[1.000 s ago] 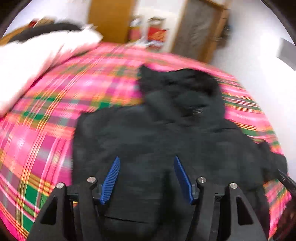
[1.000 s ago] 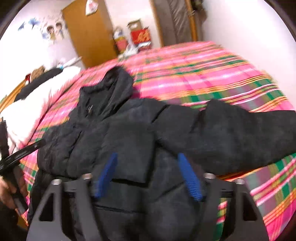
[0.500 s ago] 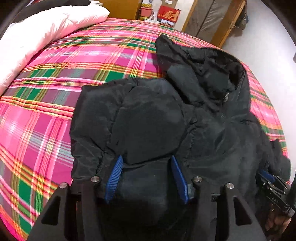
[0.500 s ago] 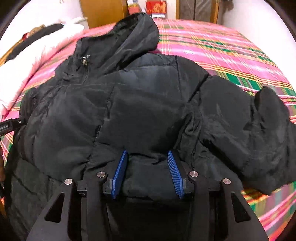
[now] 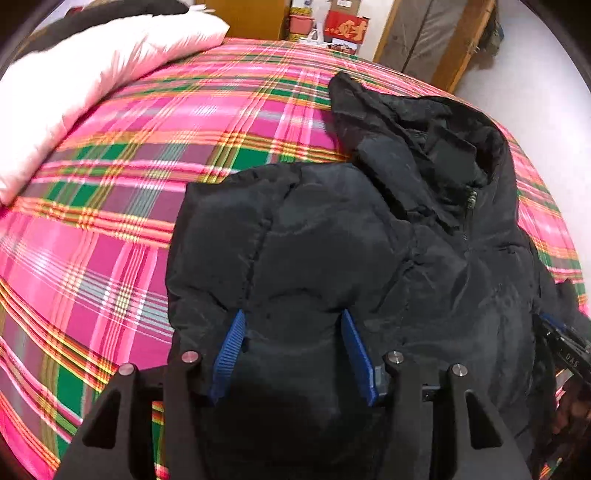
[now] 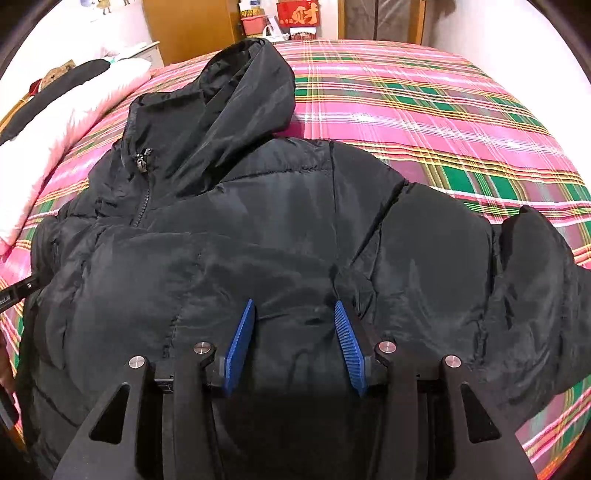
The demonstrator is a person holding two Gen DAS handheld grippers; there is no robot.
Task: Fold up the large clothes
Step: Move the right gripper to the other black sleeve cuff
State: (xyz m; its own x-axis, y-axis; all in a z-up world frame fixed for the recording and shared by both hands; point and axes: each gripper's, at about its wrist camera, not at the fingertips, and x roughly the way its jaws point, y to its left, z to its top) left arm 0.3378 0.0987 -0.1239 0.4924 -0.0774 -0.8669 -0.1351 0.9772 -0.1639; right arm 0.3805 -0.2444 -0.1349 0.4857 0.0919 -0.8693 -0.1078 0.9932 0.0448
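Observation:
A black hooded puffer jacket lies face up on the pink plaid bed, hood towards the far end. My left gripper is shut on a puffed fold of its near hem, and the fabric bulges between the blue pads. In the right wrist view the same jacket fills the frame, zip at the left and one sleeve folded back at the right. My right gripper pinches the hem the same way. The two grippers sit side by side along the hem.
The plaid bedspread stretches away to the left and behind the jacket. A white fluffy pillow lies at the far left. Beyond the bed stand a wooden wardrobe, red boxes and a door.
Both grippers dropped down onto the jacket's near hem and their jaws narrowed onto the fabric. The right sleeve, stretched out before, now lies folded back beside the body.

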